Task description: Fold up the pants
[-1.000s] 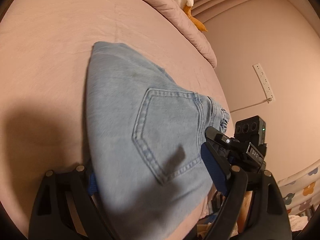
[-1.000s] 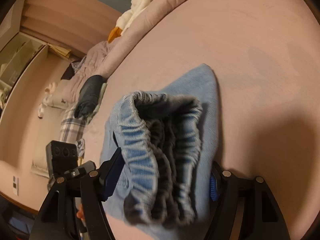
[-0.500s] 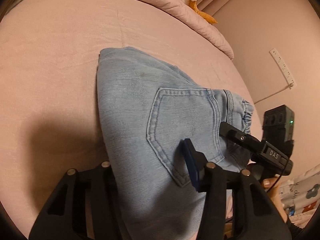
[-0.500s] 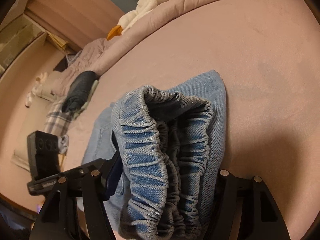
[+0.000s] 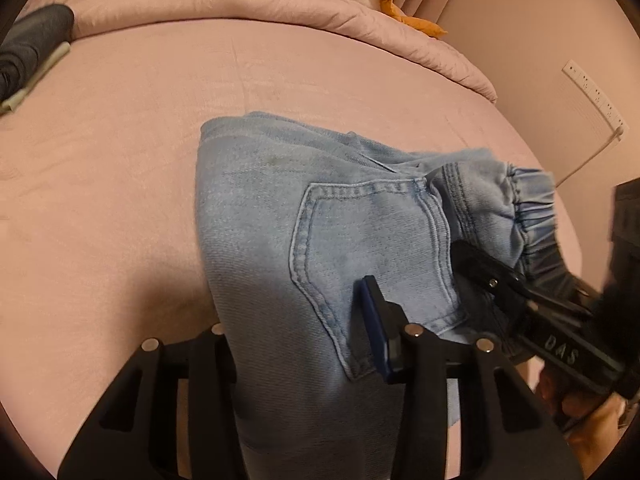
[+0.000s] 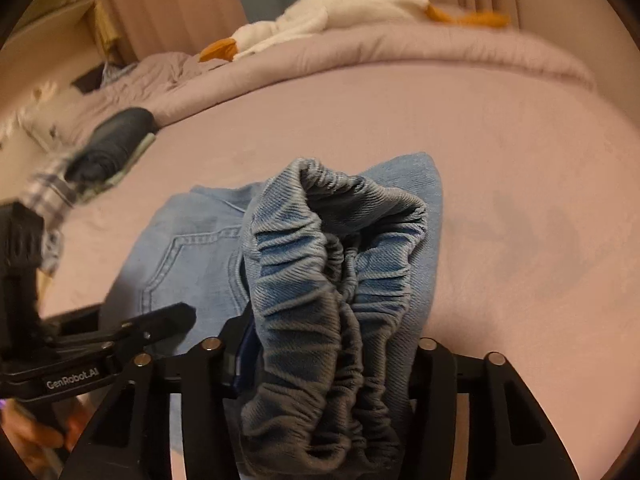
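bed (image 5: pixel 120 160), pink sheet | folded pants (image 5: pixel 280 220) mid-bed | rumpled duvet (image 5: pixel 280 8) along far edge | dark bundle (image 5: pixel 28 44) far-left corner

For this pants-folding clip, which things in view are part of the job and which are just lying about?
Job:
- jeans, folded, waistband bunched
- left gripper, shut on jeans
- right gripper, shut on waistband

Lying about:
- quilt
- plush goose
- dark rolled garment
- power strip on wall
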A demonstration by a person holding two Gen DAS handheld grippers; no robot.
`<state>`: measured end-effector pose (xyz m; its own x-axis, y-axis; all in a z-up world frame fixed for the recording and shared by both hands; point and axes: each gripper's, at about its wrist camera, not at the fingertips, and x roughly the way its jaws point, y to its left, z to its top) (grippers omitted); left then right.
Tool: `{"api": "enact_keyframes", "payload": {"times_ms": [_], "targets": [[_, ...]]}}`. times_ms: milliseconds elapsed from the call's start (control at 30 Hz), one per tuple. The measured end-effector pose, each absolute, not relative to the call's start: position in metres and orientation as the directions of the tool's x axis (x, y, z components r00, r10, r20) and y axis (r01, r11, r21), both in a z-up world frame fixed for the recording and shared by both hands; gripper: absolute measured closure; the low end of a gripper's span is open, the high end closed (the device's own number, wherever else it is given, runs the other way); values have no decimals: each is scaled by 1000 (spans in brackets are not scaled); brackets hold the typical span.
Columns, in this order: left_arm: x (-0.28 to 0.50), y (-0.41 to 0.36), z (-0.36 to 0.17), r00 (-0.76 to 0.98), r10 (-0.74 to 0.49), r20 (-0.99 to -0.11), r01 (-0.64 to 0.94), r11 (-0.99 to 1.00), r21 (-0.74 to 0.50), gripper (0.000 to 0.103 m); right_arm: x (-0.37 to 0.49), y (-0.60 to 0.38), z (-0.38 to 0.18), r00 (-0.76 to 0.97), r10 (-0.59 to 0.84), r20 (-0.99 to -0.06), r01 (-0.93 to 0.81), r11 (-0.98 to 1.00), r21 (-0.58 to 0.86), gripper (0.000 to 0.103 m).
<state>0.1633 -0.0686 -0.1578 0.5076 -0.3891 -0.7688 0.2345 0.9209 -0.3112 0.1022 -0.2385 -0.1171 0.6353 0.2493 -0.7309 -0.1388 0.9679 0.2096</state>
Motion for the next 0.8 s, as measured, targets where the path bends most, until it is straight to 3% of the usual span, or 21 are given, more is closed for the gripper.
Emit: {"api": "enact_keyframes", "payload": {"times_ms": [100,267,800], "targets": [[160,-70,-154,528,-367,-766,233,930,-285,69,93,-226,-108,678,183,-712,-141,983,119,55],[147,-72,-144,567,-331,-754,241,942,-233,76,78,-221,-93,724,172,-668,-145,985,95,57],[83,-43,-111,652,-269,-709,185,963,-195,78,33,-193,-62,757,226,-614,-232,970,70,57]]}}
